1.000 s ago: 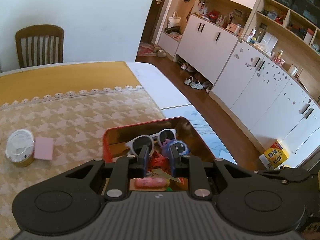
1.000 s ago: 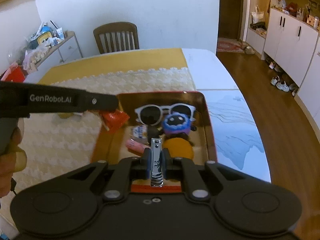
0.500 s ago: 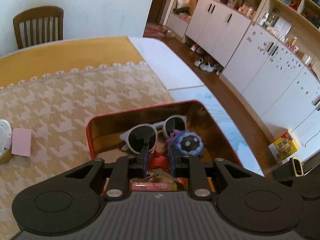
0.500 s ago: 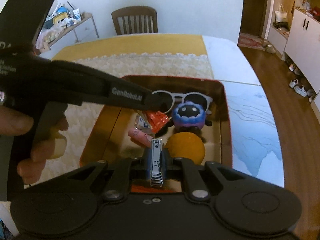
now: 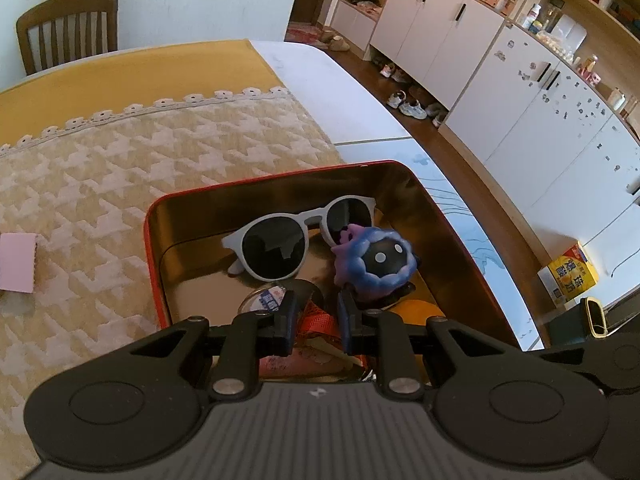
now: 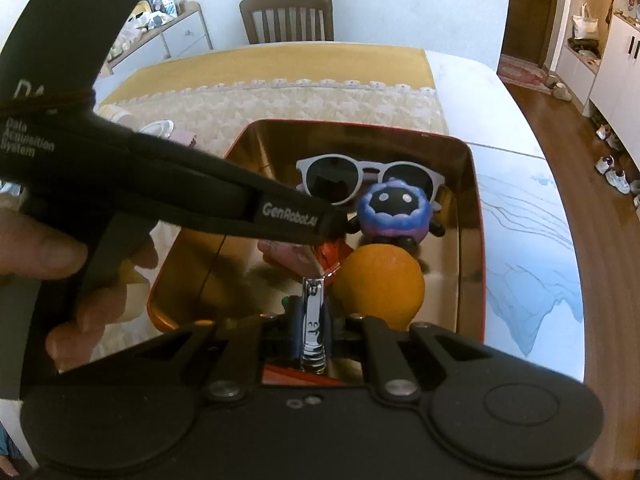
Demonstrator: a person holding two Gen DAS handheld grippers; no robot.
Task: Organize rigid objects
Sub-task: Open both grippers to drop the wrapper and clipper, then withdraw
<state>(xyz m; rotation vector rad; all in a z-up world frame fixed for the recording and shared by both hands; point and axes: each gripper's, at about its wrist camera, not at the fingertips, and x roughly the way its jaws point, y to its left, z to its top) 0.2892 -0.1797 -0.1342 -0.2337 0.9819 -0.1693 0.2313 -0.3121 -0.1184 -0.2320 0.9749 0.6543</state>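
Right wrist view: right gripper (image 6: 313, 322) clamps a nail clipper (image 6: 313, 322), long axis along the fingers, tip over the tin's (image 6: 478, 248) near end beside the orange (image 6: 378, 280). Left gripper (image 5: 316, 320) pinches an orange-red packet (image 5: 316, 320), inside the tin w/ sunglasses (image 5: 280, 240) just ahead.

Left wrist view: mounted behind the left gripper (image 5: 313, 312), tilted steeply down, close over the red tin (image 5: 152, 240), cabinets (image 5: 560, 120) to the claw's right. Right wrist view: behind the right gripper (image 6: 313, 316), also angled down, close over same tin, chair (image 6: 286, 16) beyond. Shared: tin interior with sunglasses (image 5: 280, 244), blue figure (image 5: 376, 260), orange (image 6: 378, 286); left gripper's body crossing right view from the left.
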